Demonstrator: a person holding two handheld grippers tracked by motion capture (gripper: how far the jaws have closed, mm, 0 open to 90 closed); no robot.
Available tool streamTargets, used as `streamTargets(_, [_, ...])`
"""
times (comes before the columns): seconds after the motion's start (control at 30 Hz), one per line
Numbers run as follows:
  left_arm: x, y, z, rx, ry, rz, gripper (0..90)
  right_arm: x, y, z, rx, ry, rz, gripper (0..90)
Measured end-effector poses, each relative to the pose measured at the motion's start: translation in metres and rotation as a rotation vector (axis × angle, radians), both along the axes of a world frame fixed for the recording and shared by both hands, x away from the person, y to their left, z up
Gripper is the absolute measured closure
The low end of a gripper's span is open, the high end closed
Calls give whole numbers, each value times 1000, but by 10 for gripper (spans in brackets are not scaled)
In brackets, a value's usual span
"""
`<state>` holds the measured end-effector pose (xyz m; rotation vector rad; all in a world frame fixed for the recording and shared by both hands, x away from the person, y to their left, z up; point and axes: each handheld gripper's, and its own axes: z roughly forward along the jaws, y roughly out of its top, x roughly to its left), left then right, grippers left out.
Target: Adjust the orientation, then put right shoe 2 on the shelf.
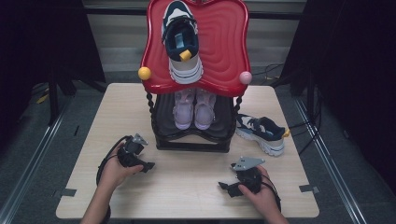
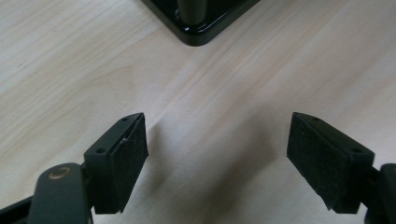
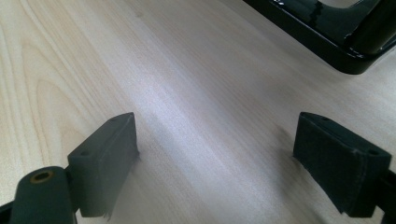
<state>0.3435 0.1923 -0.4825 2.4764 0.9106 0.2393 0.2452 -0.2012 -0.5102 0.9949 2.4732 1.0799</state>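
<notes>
A two-tier shoe rack stands at the back middle of the wooden table [image 1: 187, 186]. Its red top shelf [image 1: 224, 42] carries one navy-and-white sneaker [image 1: 181, 42]. The black lower shelf [image 1: 163, 116] holds a pair of pale pink shoes [image 1: 194, 108]. A second navy-and-white sneaker [image 1: 261, 133] lies on the table right of the rack. My left gripper [image 1: 147, 165] rests low over the table, front left of the rack, open with bare wood between its pads [image 2: 128, 154]. My right gripper [image 1: 226, 188] sits near the front right, also open over bare wood [image 3: 210, 140].
The rack's black base corner [image 2: 196, 32] lies just ahead of the left gripper, and its base edge [image 3: 327, 37] shows beyond the right gripper. Strips of tape [image 1: 309, 188] mark the table's front corners. Dark curtains flank the table.
</notes>
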Motion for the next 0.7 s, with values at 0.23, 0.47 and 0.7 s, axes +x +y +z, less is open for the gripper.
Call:
streamTargets(0.23, [0, 3, -10, -73, -42, 45, 180, 0, 0, 0, 0, -1, 0, 133])
streamTargets(0.47, [-2, 2, -14, -101, -73, 77, 152, 0, 0, 0, 0, 0, 0, 133])
streamTargets(0.7, [-9, 3, -19, -137, -111, 111, 122, 1, -1, 0, -3, 1, 4, 130])
